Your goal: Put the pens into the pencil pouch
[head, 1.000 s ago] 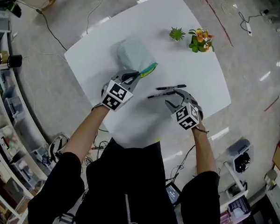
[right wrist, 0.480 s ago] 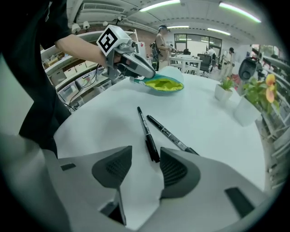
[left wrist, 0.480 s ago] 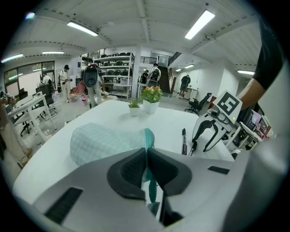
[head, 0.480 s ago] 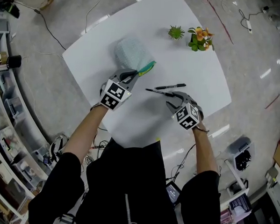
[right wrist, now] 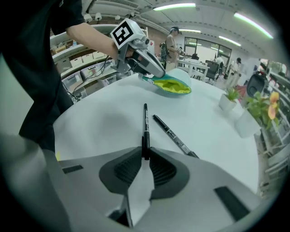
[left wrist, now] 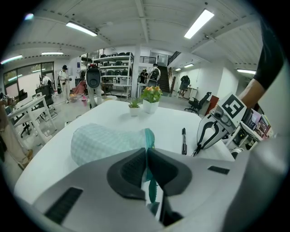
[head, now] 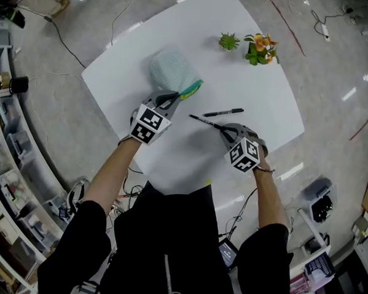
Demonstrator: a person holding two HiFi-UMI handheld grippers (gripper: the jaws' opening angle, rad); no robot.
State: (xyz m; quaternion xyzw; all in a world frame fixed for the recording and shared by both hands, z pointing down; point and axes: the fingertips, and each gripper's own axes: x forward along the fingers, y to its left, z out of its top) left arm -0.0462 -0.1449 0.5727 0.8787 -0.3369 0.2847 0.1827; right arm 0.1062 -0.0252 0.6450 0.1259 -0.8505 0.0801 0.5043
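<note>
A pale green checked pencil pouch lies on the white table, its teal zipper mouth towards me. My left gripper is shut on the teal edge of the pouch and holds the mouth up; the yellow lining shows in the right gripper view. My right gripper has just been closing, and its pads now press on the end of a black pen that points away from it. A second black pen lies loose just beyond.
Two small potted plants stand at the table's far right. Shelving lines the room's left side, and cables run over the floor. Several people stand far back in the left gripper view.
The right gripper's jaws have closed from wide open onto the nearer pen, and that pen has swung so its far end now points up-left. The left gripper and pouch have kept still.
</note>
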